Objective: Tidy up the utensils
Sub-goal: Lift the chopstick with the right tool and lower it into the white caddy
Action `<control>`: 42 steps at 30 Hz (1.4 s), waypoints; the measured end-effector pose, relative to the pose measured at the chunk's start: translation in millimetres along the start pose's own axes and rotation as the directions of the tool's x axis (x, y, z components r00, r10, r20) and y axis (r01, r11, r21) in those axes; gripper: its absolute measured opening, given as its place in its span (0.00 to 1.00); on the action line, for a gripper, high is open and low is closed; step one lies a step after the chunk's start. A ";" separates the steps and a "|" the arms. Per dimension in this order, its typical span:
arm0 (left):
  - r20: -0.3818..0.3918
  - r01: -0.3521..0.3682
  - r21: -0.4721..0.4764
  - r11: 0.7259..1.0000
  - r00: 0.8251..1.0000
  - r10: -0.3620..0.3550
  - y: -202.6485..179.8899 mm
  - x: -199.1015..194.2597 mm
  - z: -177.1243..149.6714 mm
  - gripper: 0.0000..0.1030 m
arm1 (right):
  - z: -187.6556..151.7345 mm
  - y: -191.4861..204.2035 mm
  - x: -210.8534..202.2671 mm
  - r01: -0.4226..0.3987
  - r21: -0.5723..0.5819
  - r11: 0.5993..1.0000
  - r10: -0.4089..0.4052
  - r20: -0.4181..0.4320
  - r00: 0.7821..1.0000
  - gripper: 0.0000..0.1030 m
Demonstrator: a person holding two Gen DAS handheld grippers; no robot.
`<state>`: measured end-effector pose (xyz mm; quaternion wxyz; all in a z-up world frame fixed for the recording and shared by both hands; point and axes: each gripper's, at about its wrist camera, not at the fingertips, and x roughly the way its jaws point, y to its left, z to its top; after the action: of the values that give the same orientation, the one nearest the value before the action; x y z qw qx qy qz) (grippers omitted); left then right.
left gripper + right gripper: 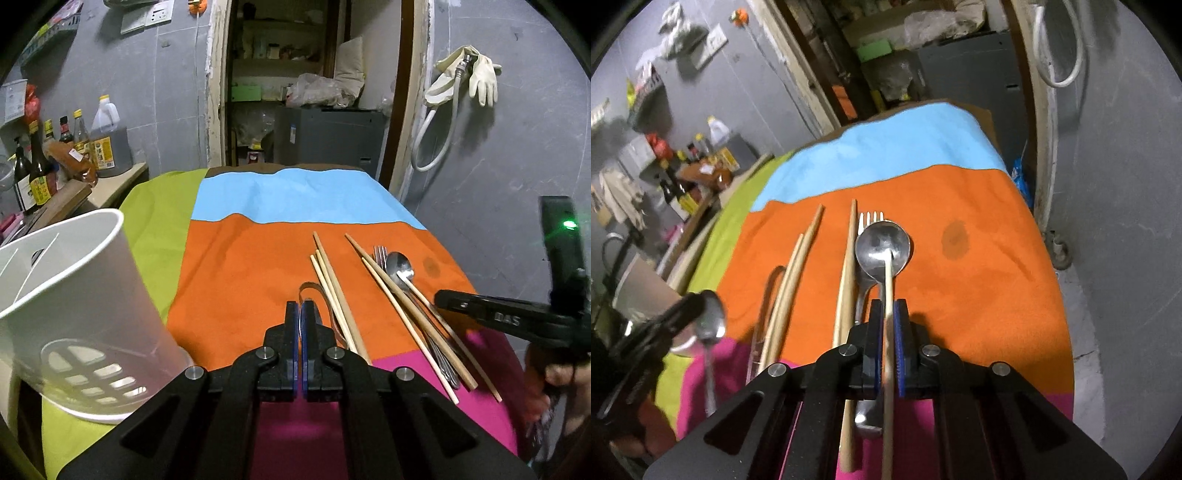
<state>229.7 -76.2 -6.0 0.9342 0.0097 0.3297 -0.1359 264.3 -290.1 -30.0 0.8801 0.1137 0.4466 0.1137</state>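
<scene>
My left gripper (pixel 300 306) is shut. The right wrist view shows it (pixel 698 302) gripping a metal spoon (pixel 711 325) at the bowl, with the handle hanging down. A white divided utensil holder (pixel 74 295) stands just left of it. My right gripper (pixel 887 306) is shut on a thin pale chopstick (pixel 888 280) whose tip rests in the bowl of a second spoon (pixel 875 240). That spoon lies on a fork (pixel 871 218) beside a thicker chopstick (pixel 846 295). Two more chopsticks (pixel 328 288) lie ahead of the left gripper, next to a curved shiny utensil end (pixel 308 285).
The table wears a cloth (pixel 240 277) of green, blue, orange and pink panels, with its right edge close to the utensils. Bottles (pixel 37 166) crowd a counter at the left. An open doorway with shelves (pixel 288 74) lies behind, and rubber gloves (pixel 480 77) hang on the wall.
</scene>
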 end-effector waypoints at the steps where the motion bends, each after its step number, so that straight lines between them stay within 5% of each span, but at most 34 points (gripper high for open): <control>1: -0.002 0.001 -0.001 1.000 1.000 -0.001 0.2 -1.1 -0.6 0.00 | 0.8 -2.5 3.8 0.001 0.002 1.000 -0.001 -0.016 1.000 0.06; 9: 0.005 0.000 -0.012 1.000 1.000 0.000 5.2 -9.2 -3.2 0.00 | 7.2 -10.2 10.7 -0.043 0.028 0.999 0.045 -0.071 0.996 0.09; 14: 0.003 0.005 -0.010 1.000 1.000 -0.005 3.4 -9.3 -3.4 0.00 | 15.0 -3.5 20.6 -0.008 -0.036 0.999 0.004 -0.103 0.995 0.09; 19: 0.020 0.011 -0.010 1.000 1.000 -0.011 3.0 -13.0 -1.8 0.00 | 20.8 -10.6 23.8 -0.019 0.003 1.000 0.019 -0.111 0.994 0.03; 24: 0.091 -0.003 -0.008 1.000 0.996 0.004 5.7 -29.6 0.3 0.00 | 9.2 -10.6 -6.6 -0.083 0.046 0.996 0.082 0.021 0.996 0.03; 28: 0.160 -0.006 -0.021 1.000 0.987 0.009 9.2 -46.8 6.2 0.00 | 0.9 3.7 -41.1 -0.110 0.015 0.994 0.106 0.180 0.978 0.03; 34: 0.286 -0.045 -0.013 0.999 0.957 0.047 18.7 -79.9 18.6 0.00 | -3.8 43.7 -83.9 -0.096 -0.078 0.992 0.121 0.441 0.889 0.03; 42: 0.429 -0.119 -0.027 0.993 0.896 0.118 56.1 -129.9 42.5 0.00 | 2.0 125.3 -108.9 -0.084 -0.217 0.973 0.214 0.690 0.691 0.03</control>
<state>173.5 5.5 103.6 0.9904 -0.0003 0.1146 -0.0777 190.9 -204.3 91.7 0.9780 0.1099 0.0519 0.1697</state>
